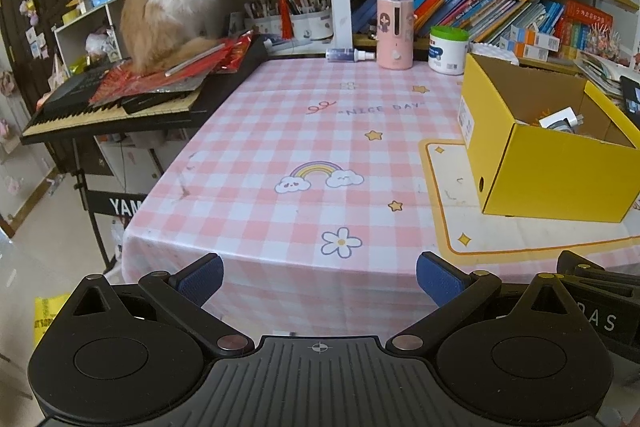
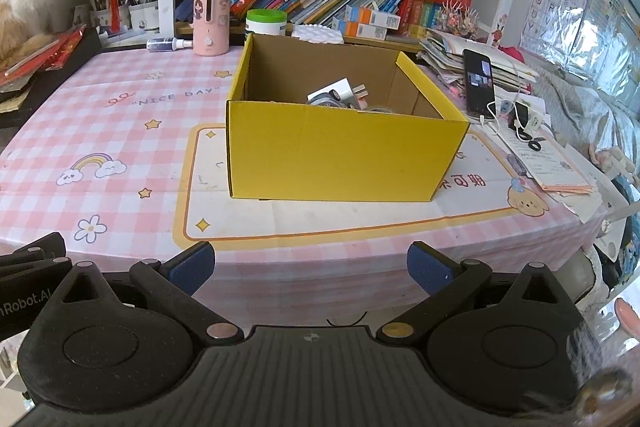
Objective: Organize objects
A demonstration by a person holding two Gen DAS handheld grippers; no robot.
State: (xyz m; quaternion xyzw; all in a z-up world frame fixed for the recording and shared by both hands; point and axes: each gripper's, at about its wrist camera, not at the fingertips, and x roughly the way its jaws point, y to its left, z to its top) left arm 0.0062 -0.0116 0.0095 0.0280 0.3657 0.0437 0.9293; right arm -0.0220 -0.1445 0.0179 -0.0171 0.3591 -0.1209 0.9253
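Here, both grippers are held wide and empty.
The box [image 2: 344, 151] is set with a corner turned toward the left gripper [image 1: 319, 277]; its long axis runs across the right gripper's [image 2: 310, 265] view; "NICE DAY" is read on the cloth [image 2: 132, 131].

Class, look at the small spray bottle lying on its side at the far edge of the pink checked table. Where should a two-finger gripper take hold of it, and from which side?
Grip the small dark spray bottle across its round barrel, mid-length, coming from above. It lies flat with its white nozzle pointing toward the pink cylindrical dispenser, so fingers closing front-to-back across the barrel should suit; its ends look narrower and crowded.

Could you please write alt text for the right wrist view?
An open yellow cardboard box holding a white charger plug stands on a pink checked tablecloth; the right tool, open and empty, sits before it.
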